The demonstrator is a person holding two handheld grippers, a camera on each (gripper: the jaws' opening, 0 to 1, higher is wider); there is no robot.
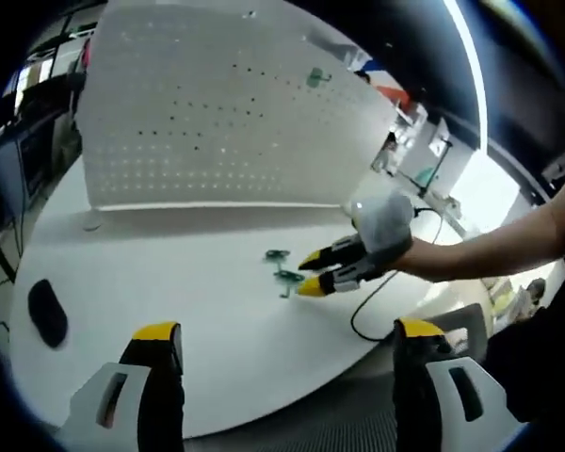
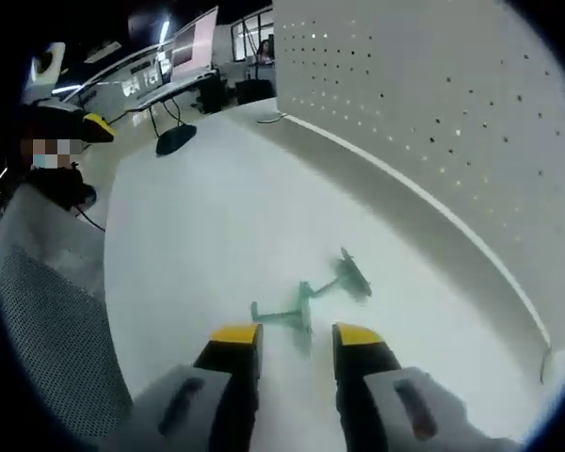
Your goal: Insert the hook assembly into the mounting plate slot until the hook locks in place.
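Note:
Two green hook pieces (image 1: 282, 268) lie on the white table (image 1: 169, 264) in front of the upright white pegboard plate (image 1: 226, 113). A third green hook (image 1: 315, 77) hangs high on that plate. My left gripper (image 1: 287, 331) is held back near the table's front edge, its jaws wide open and holding nothing. My right gripper (image 1: 312, 274), in a gloved hand, comes in from the right with its tips right beside the hooks. In the right gripper view the nearer hook (image 2: 282, 314) lies just ahead of the open right gripper (image 2: 297, 337). The farther hook (image 2: 350, 273) lies toward the plate (image 2: 433, 113).
A black mouse (image 1: 47, 313) rests at the table's left. A black cable (image 1: 377, 301) loops off the front right edge. A mesh chair back (image 2: 47, 320) stands by the table, with desks and screens (image 2: 169, 66) beyond.

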